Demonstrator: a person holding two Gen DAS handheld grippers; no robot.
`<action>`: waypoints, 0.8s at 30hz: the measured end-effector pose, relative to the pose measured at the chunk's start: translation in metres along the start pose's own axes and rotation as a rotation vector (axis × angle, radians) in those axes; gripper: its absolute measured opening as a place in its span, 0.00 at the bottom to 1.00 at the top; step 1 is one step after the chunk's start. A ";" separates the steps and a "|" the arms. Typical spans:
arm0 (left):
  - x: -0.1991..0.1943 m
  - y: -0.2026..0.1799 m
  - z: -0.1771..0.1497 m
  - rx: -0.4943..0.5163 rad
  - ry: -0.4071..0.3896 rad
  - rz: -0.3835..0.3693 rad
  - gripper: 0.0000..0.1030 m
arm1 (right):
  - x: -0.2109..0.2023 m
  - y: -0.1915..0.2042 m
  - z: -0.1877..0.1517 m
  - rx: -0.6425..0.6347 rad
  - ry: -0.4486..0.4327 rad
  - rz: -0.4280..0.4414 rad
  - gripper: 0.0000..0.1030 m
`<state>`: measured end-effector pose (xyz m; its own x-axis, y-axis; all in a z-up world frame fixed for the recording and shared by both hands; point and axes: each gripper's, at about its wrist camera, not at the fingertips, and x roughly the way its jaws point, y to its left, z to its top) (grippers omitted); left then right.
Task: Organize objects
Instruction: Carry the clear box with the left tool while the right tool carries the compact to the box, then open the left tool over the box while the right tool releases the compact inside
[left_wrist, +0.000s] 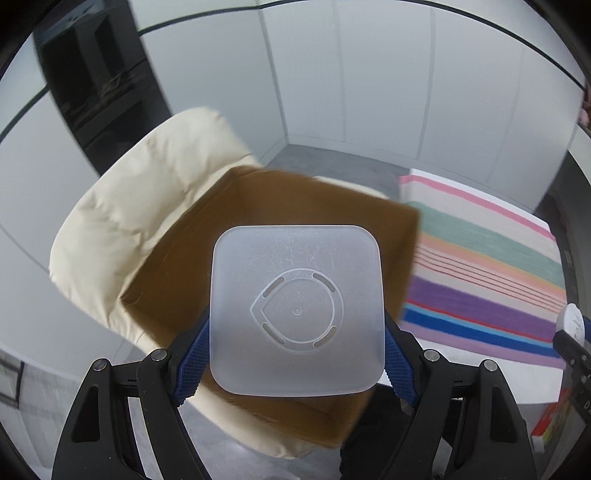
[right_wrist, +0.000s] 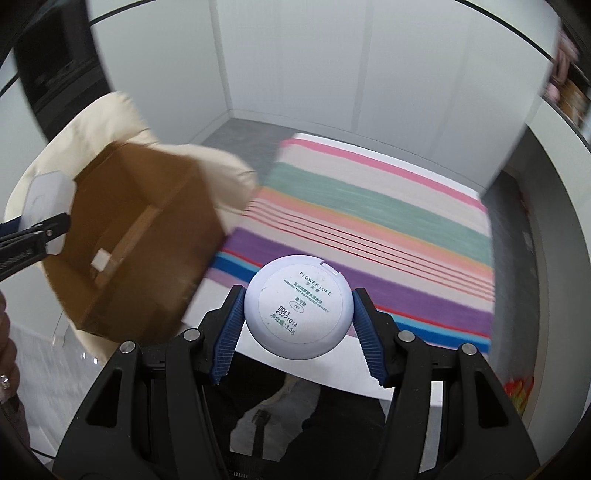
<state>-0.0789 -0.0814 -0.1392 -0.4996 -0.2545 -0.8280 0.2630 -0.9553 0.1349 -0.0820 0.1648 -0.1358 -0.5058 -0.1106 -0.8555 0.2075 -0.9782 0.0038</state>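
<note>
Each wrist camera looks steeply down along its own fingers, close above the scene; both views share the cardboard box (left_wrist: 280, 229) (right_wrist: 136, 221) and striped cloth (left_wrist: 480, 266) (right_wrist: 369, 214) beyond the fingertips.

Both tongs (left_wrist: 297, 343) (right_wrist: 295, 317) clamped, angled downward

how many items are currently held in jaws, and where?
2. A frosted square container in the left gripper, over the open cardboard box; a round white powder compact in the right gripper, over the striped cloth.
</note>
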 end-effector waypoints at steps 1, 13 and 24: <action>0.003 0.010 -0.002 -0.023 0.001 0.007 0.80 | 0.003 0.014 0.004 -0.023 -0.001 0.013 0.58; 0.048 0.073 -0.003 -0.099 0.025 0.070 0.80 | 0.029 0.167 0.030 -0.281 -0.004 0.176 0.58; 0.050 0.097 0.005 -0.137 0.009 -0.001 0.92 | 0.028 0.213 0.044 -0.328 -0.107 0.163 0.96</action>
<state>-0.0828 -0.1873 -0.1653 -0.4926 -0.2521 -0.8330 0.3736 -0.9257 0.0592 -0.0888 -0.0546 -0.1363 -0.5245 -0.2951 -0.7986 0.5411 -0.8397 -0.0451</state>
